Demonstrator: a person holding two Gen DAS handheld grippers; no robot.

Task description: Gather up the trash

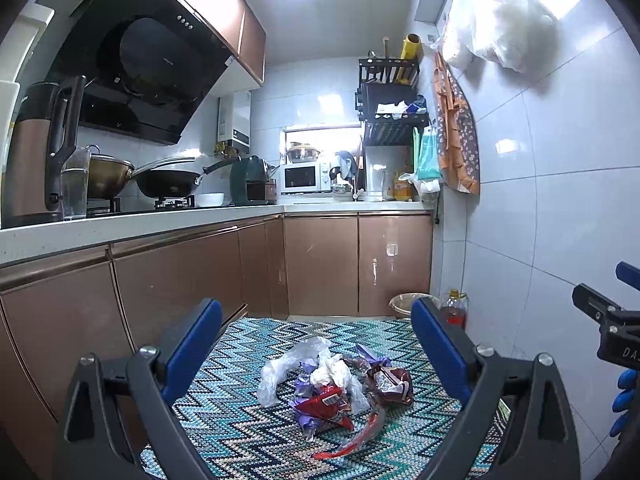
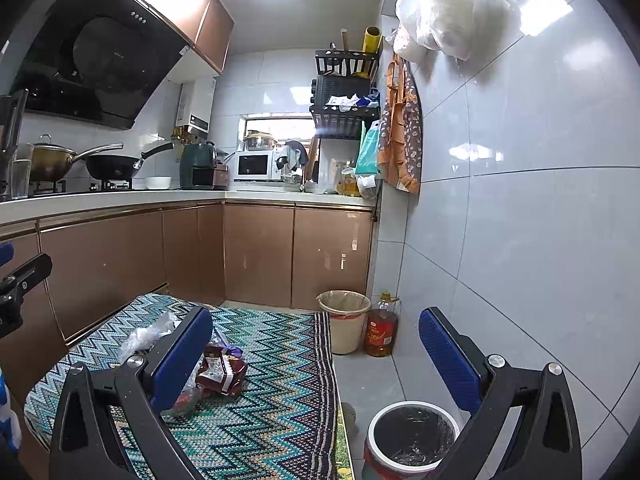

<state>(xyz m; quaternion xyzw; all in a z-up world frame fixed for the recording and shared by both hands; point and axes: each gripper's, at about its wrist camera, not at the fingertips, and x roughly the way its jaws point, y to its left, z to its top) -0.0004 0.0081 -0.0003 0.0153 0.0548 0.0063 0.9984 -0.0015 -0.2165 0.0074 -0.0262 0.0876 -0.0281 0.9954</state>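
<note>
Trash [image 1: 336, 392] lies in a loose heap on the zigzag-patterned mat [image 1: 248, 432], in the lower centre of the left wrist frame. We identify a clear plastic bag [image 1: 280, 372] at the heap's left, crumpled white plastic [image 1: 332, 376] in the middle, purple scraps [image 1: 304, 404] below it, a red wrapper [image 1: 326, 400] at the centre and a dark red foil packet [image 1: 390, 386] at the right. A narrow red strip [image 1: 354, 438] extends from the heap with its long axis running diagonally, from upper right toward lower left of the frame. The heap as a whole is wider than it is deep, its long axis running left to right.

We see the left gripper [image 1: 316, 344] above the heap with its blue fingers [image 1: 192, 348] spread wide; nothing is between them. The right gripper [image 2: 316, 344] is likewise fully spread and empty. In the right wrist frame its left finger [image 2: 180, 360] hides part of the heap, and the foil packet [image 2: 220, 372] shows just beside it.

In the right wrist frame a white-rimmed bin with a black liner [image 2: 412, 436] stands on the grey floor at the lower centre, just off the mat's right edge. A beige bin [image 2: 346, 320] stands farther back, beside an oil bottle [image 2: 380, 332], against the brown cabinets [image 2: 296, 252]. At the right edge of the left wrist frame we see part of the other tool and a blue glove [image 1: 624, 400].
</note>
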